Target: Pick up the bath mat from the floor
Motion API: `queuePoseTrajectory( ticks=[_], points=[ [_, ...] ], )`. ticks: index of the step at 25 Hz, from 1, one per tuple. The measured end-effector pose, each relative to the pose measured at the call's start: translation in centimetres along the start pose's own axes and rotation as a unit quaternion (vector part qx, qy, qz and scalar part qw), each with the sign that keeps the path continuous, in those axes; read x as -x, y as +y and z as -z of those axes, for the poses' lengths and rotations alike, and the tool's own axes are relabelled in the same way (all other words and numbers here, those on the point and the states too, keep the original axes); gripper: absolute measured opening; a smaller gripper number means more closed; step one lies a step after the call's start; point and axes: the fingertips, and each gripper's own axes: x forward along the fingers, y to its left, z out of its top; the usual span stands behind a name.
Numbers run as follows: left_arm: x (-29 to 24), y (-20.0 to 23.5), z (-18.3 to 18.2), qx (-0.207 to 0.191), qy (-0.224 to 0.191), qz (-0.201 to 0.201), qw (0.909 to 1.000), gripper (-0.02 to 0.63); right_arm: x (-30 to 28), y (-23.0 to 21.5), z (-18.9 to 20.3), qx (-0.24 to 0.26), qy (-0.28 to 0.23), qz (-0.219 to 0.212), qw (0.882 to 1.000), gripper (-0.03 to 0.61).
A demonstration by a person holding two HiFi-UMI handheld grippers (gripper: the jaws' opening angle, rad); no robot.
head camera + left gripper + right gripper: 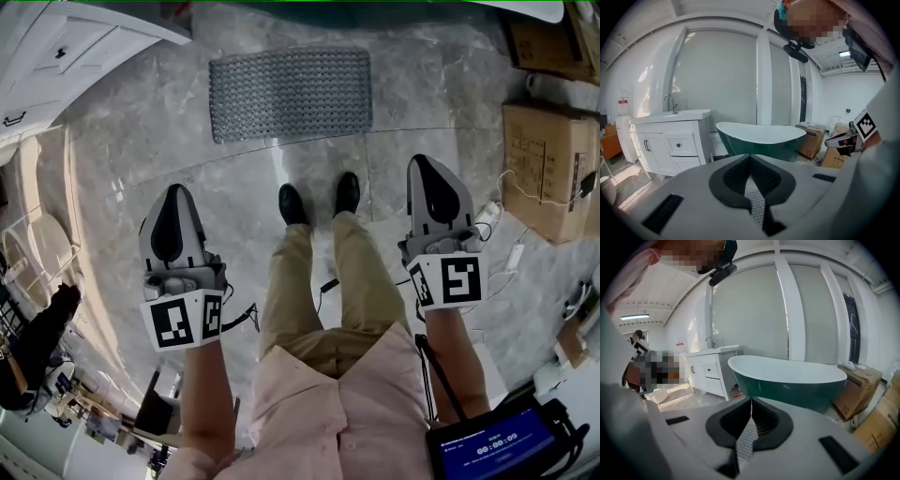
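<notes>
The pale marble floor (131,141) spreads under everything. A dark green bathtub (787,380) with a white inside stands ahead, with a white vanity cabinet (670,140) to its left and cardboard boxes (548,169) to its right. The grey bath mat (291,92) lies flat on the floor, just beyond the person's black shoes (293,203) and well apart from both tools. The left tool (175,190) and the right tool (421,161) hang either side of the legs, pointing forward and somewhat down. Each has its jaws pressed together with nothing between them.
</notes>
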Motion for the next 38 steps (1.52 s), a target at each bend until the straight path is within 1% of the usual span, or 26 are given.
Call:
queuePoseTrajectory(
  ticks=[10, 14, 19, 26, 30, 38],
  points=[
    [-2.7, 0.1, 3.9, -0.007, 0.004, 0.013, 0.9999, 0.025, -2.7, -0.9, 3.5, 0.000, -0.002, 0.006, 1.000, 0.018],
    [-4.0, 0.4, 5.2, -0.011, -0.001, 0.018, 0.9998, 0.023, -4.1, -0.8, 5.2, -0.001, -0.003, 0.006, 1.000, 0.018],
    [-5.7, 1.3, 7.9, -0.019, -0.010, 0.015, 0.9997, 0.023, -6.6, -0.8, 8.2, 0.000, -0.010, 0.006, 1.000, 0.018],
    [-6.8, 1.7, 9.0, -0.015, -0.020, 0.017, 0.9995, 0.023, -7.6, -1.6, 9.1, 0.009, -0.016, 0.014, 1.000, 0.018],
    [-8.5, 2.0, 11.9, -0.022, -0.024, 0.020, 0.9993, 0.023, -9.9, -1.9, 12.2, 0.008, -0.020, 0.016, 1.000, 0.018],
    [-10.2, 3.2, 16.8, -0.017, -0.022, 0.012, 0.9996, 0.023, -12.3, -2.6, 16.6, 0.010, -0.020, 0.021, 1.000, 0.018]
  ],
)
